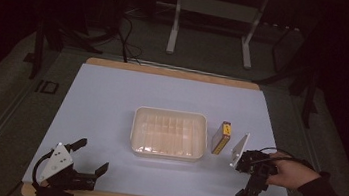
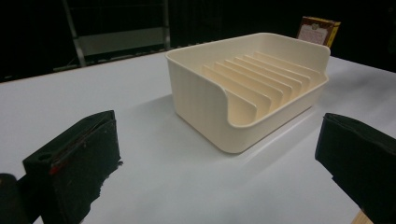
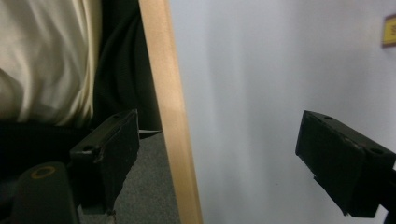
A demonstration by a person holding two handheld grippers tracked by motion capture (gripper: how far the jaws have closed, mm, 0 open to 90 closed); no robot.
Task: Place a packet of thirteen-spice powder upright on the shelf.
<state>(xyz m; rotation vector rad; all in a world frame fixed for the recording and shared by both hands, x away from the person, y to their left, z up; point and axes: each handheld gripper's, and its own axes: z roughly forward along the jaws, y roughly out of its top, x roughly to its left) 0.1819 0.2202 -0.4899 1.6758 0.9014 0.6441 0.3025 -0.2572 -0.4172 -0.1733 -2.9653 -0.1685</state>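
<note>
On the pale desk (image 1: 111,100), near its right edge: right hand-held gripper (image 1: 251,184) wide, holding nothing, pointing back toward the near rim. Left hand-held gripper (image 1: 91,156) at the near-left corner, equally wide and empty. Just right of the tray (image 1: 171,116), a small box (image 1: 221,137), upright, brown with a yellow label. Best swung round, squared to the box's flat faces, then closed gently. Tray cream, smooth plastic, ribbed, rounded corners; box probably light card.

A cream, smooth matt plastic ribbed tray (image 2: 243,88) is seen on a pale matt tabletop (image 1: 111,100) edged in light wood, beside a small printed yellow-brown cardboard box (image 1: 221,138).
</note>
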